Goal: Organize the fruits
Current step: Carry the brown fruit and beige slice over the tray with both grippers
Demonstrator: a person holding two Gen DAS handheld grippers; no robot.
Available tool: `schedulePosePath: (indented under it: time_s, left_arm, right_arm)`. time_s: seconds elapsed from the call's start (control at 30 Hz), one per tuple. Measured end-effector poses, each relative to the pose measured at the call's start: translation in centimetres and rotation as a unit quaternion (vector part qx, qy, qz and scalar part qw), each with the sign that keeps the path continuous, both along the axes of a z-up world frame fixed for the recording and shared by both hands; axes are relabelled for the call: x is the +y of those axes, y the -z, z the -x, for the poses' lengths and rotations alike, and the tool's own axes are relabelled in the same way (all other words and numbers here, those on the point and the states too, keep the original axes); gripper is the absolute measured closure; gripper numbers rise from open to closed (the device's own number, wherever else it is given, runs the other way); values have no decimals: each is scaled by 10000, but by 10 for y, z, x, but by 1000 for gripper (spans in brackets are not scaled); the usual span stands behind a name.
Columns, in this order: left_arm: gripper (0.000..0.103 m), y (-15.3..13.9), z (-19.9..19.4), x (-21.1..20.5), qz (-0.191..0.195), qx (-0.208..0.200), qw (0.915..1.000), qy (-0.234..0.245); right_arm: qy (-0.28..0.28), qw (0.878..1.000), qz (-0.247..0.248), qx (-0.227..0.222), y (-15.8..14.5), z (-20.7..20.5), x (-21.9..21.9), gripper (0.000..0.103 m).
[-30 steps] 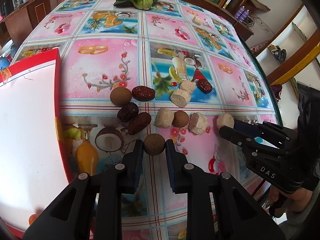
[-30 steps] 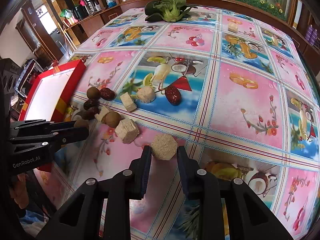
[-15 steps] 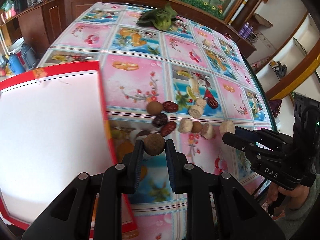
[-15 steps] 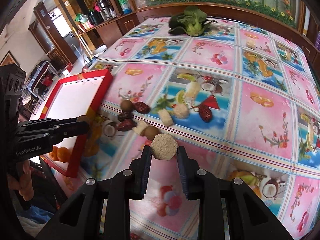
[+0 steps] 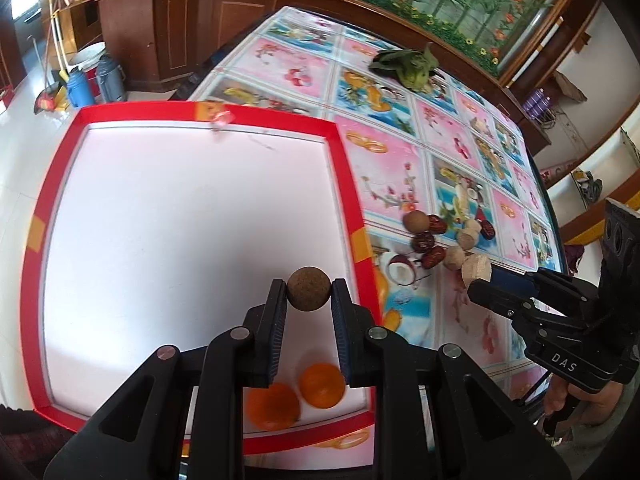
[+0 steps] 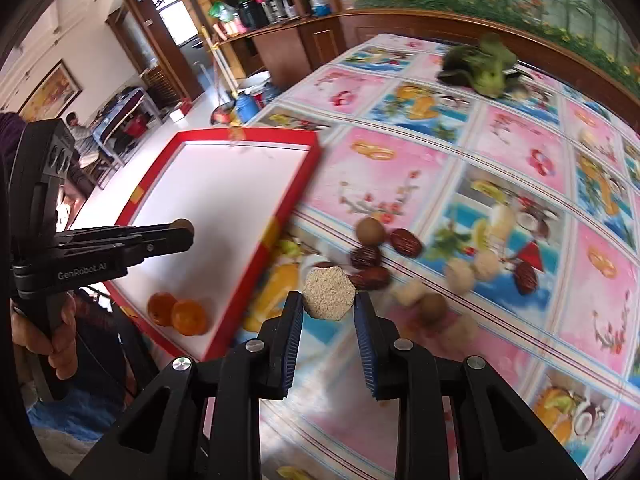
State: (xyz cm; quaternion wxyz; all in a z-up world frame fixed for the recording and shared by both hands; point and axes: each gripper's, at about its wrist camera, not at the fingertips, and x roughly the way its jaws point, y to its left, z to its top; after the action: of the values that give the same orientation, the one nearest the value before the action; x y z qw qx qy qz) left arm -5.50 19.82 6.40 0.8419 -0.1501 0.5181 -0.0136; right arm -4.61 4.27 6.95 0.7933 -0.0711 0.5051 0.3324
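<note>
The left claw (image 5: 309, 295) is clamped on a round brown fruit (image 5: 309, 289), its pads pressing both sides, and holds it above the white floor of the red-rimmed tray (image 5: 344, 184), toward the tray's near right part. Two oranges (image 5: 298, 396) lie inside the tray at its near edge, just beside each other. The right claw (image 6: 328, 304) is clamped on a pale, six-sided grainy piece (image 6: 329, 293) and holds it above the worktop (image 6: 520, 140) just right of the tray's right rim. Further right of the tray, loose on the flowered cloth, lie another brown round fruit (image 6: 371, 231), several dark red dates (image 6: 406, 241) and a few pale chunks (image 6: 460, 276), close together and blurred in the right wrist view. At the worktop's far side, well apart from the tray, sits a green leafy vegetable (image 6: 486, 68). A hand (image 6: 44, 332) grips the left claw's handle to the tray's left.
</note>
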Motion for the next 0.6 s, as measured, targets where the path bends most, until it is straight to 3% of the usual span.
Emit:
schedulePosePath:
  time_s: [0.33, 0.6]
  left_arm:
    - [83, 22, 13, 10, -36, 301, 9995, 45]
    - [83, 30, 17, 5, -46, 395, 9989, 255]
  right_arm:
    - [-776, 9969, -30, 113, 7, -5, 81, 76]
    - [-1126, 9932, 225, 214, 26, -8, 121, 76]
